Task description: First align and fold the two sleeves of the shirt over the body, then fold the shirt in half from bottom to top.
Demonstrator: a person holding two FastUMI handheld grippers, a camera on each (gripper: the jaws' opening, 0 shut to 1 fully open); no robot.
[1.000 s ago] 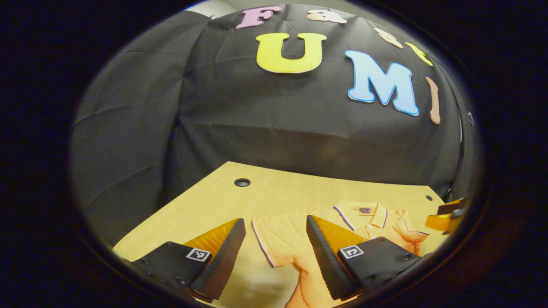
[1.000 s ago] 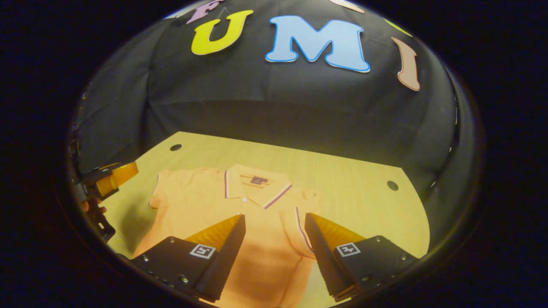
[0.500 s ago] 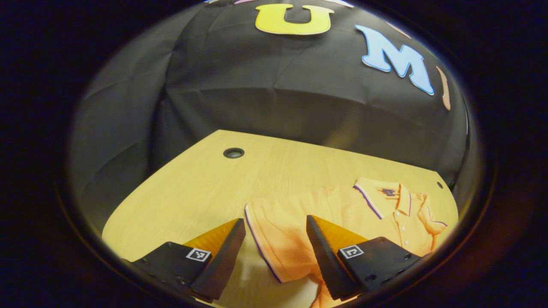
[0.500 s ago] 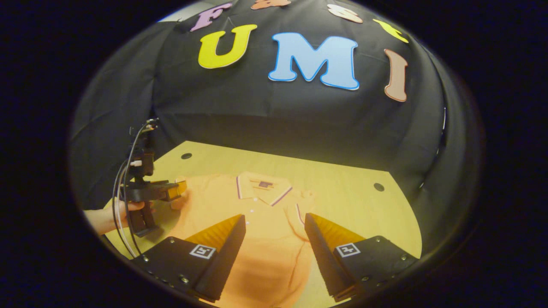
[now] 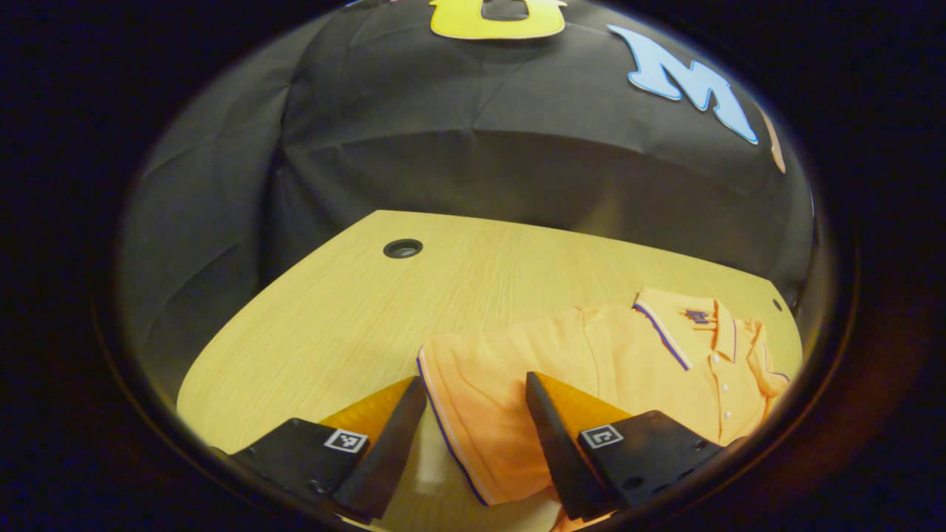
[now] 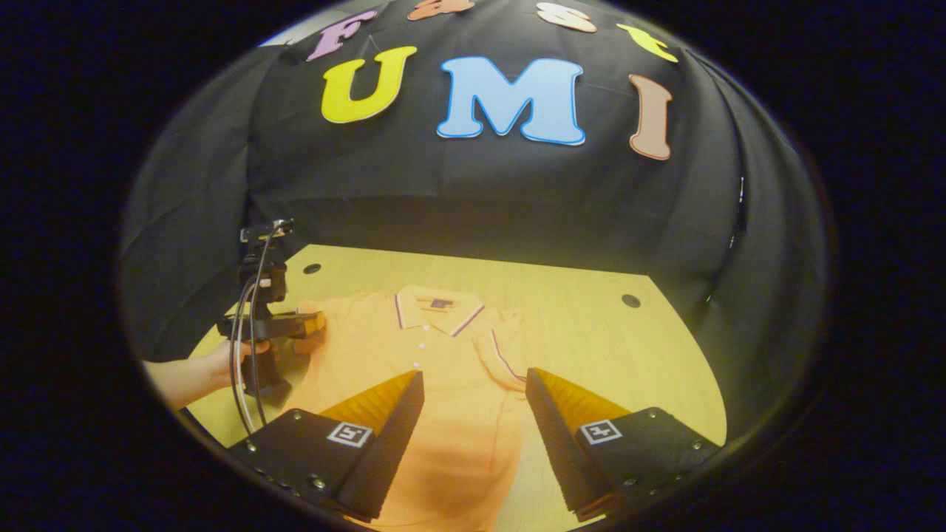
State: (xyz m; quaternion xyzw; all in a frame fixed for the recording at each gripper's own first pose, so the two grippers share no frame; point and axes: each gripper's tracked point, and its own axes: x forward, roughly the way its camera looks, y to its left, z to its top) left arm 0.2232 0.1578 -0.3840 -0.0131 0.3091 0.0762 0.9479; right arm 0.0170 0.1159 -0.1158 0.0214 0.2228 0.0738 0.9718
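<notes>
A pale wooden table (image 5: 332,318) stands before the booth's black cloth wall, an orange polo shirt (image 6: 443,369) spread flat on it, collar toward the wall. From my left gripper (image 5: 473,428), fingers wide apart, I see the shirt's sleeve (image 5: 480,399) lying in the gap between them, its striped cuff near the left finger. My right gripper (image 6: 473,421) is spread just as wide above the shirt's body, the far sleeve (image 6: 502,355) already turned inward. A hand (image 6: 222,362) holds the left gripper at the shirt's edge.
</notes>
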